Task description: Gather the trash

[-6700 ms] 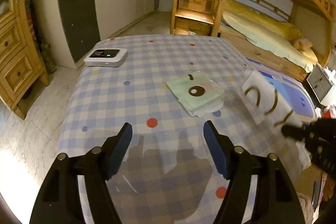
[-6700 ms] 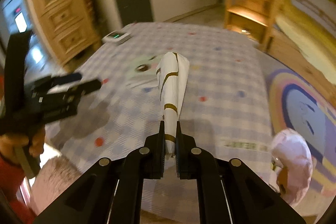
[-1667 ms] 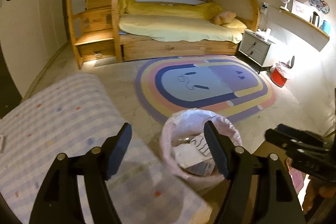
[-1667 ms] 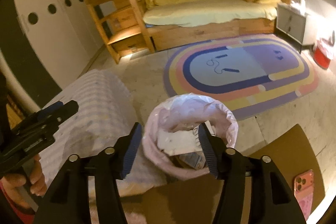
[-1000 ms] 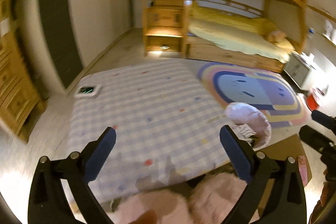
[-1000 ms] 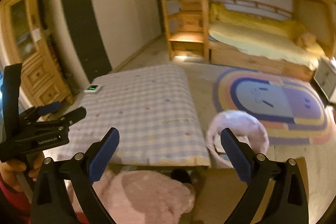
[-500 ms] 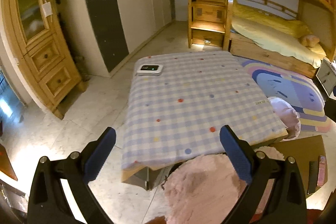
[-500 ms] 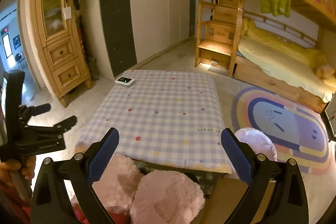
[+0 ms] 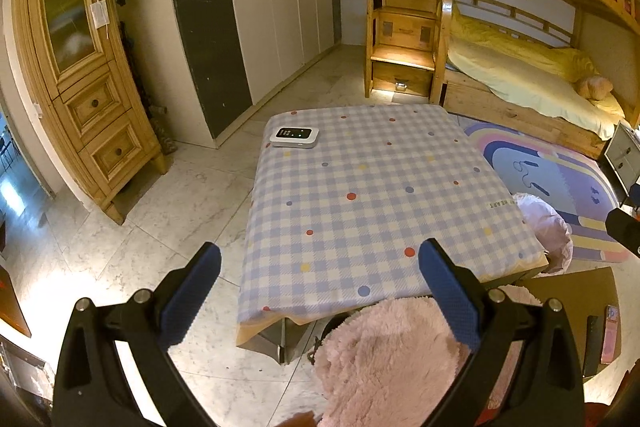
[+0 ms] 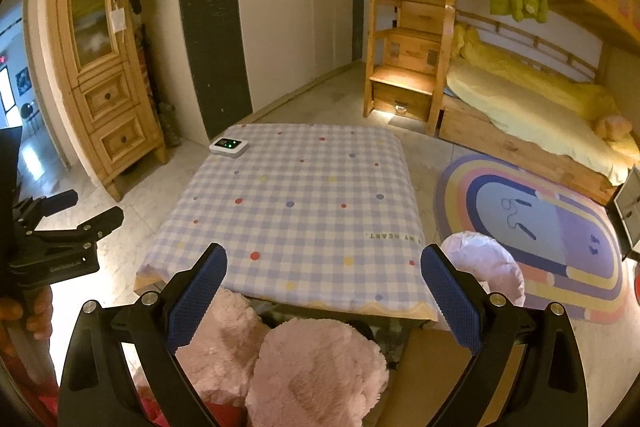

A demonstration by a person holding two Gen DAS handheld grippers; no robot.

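My left gripper (image 9: 319,273) is open and empty, held high above the near edge of the checked table (image 9: 372,187). My right gripper (image 10: 323,275) is open and empty too, raised over the table's near edge (image 10: 296,211). The trash bin with a pale pink liner (image 10: 486,267) stands on the floor at the table's right front corner; it also shows in the left wrist view (image 9: 546,227). No loose trash shows on the tablecloth. The left gripper appears at the left of the right wrist view (image 10: 76,223).
A small white device with green lights (image 9: 294,137) lies at the table's far left corner. Pink fluffy slippers (image 10: 312,371) are below me. A wooden cabinet (image 9: 80,67) stands left, a bunk bed (image 9: 520,75) and rainbow rug (image 10: 536,227) right. A brown mat (image 9: 572,307) lies near the bin.
Both grippers have risen and pulled back from the bin, so the whole table is in view. The trash once held by the right gripper is gone, and both jaws stand wide open.
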